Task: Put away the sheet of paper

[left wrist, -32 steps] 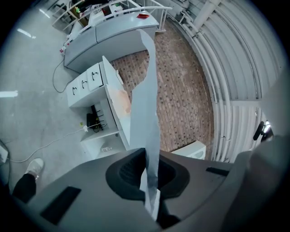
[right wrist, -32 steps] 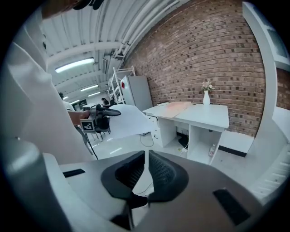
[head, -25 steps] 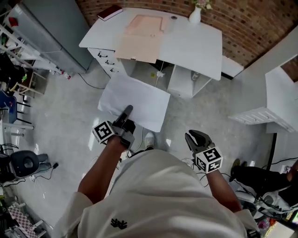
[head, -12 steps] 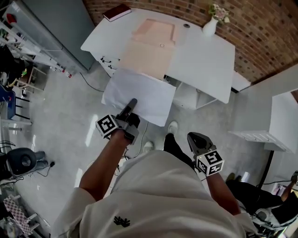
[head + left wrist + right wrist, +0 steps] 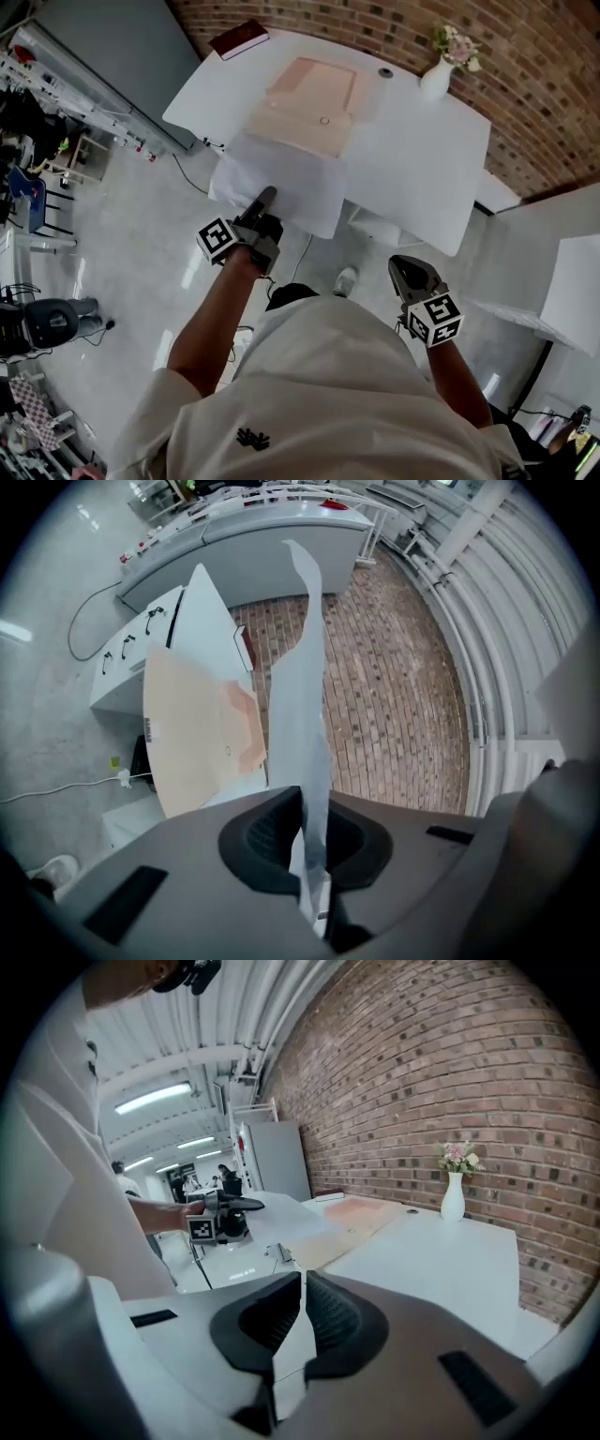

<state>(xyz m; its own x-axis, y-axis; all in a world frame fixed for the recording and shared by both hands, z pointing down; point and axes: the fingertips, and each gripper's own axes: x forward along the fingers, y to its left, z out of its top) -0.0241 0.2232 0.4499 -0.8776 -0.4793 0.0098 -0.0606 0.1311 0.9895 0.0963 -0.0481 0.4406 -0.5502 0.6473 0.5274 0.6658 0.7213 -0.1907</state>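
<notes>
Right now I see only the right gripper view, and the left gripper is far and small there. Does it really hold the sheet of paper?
Observer: Yes. The left gripper view shows the left gripper shut on the sheet of paper, which stands edge-on between its jaws.
Operator: Where is the sheet compared to the desk?
Observer: In the head view it reaches over the front of the white desk and covers the near edge of the beige folder. The held edge sticks out past the desk's front.
Operator: And where is my right gripper?
Observer: The head view shows the right gripper close beside the person, short of the desk.
</notes>
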